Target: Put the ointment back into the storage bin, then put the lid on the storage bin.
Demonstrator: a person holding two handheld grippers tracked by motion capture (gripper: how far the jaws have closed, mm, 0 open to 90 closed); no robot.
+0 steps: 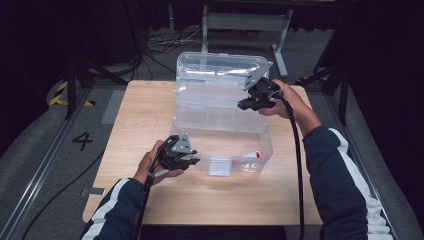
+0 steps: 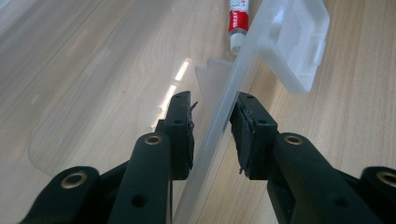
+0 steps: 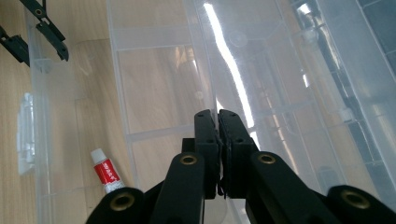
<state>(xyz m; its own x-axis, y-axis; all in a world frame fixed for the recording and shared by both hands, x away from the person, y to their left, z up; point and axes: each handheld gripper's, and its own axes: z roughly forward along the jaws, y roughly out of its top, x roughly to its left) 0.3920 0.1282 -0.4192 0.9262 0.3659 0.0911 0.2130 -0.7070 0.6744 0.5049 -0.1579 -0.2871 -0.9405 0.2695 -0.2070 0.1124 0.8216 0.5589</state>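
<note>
— What sort of place is this?
— A recording lab or studio: black curtains all round, a wooden table (image 1: 150,115) on grey floor, cables (image 1: 160,47), floor rails (image 1: 35,175), hazard tape (image 1: 60,92) and a painted "4" (image 1: 82,140).

Tube (image 1: 252,155) inside box (image 1: 260,131), box on table (image 1: 140,115).

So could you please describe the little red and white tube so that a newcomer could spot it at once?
On the wooden table sits a clear plastic box, lid raised. The tube lies on the box's floor in the near right corner, beside the front latch. It is the one red-and-white thing there.
</note>
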